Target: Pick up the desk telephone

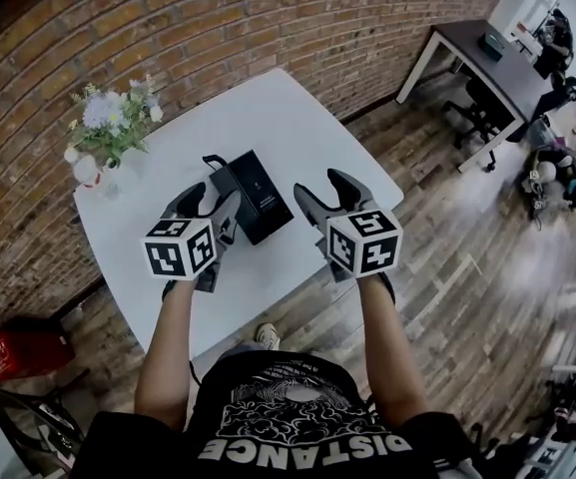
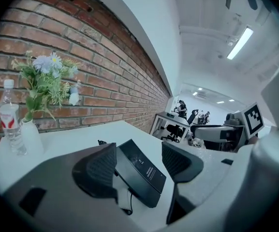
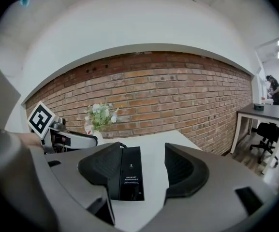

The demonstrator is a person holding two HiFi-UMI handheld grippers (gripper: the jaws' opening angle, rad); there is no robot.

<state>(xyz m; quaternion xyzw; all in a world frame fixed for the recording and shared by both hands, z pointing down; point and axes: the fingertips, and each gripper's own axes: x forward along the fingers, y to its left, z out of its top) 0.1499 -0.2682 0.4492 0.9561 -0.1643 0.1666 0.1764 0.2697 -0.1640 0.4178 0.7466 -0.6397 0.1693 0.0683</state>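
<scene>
Head view shows desk telephone (image 1: 256,196) between spread left claw (image 1: 215,197) and right claw (image 1: 319,184).

A black desk telephone (image 1: 255,198) lies at frame centre on the white table (image 1: 268,118), between the left gripper (image 1: 215,197) and the right gripper (image 1: 320,184). A vase of flowers (image 1: 108,128) stands at upper left, near the brick wall (image 1: 218,18).

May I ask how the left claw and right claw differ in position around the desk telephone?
In its own view, the left claw has the desk telephone slanting across its gap; the right claw has it running straight ahead beside its left jaw. In the head view the left claw is at the telephone's left, the right claw at its right. Both are open, gripping nothing.
</scene>
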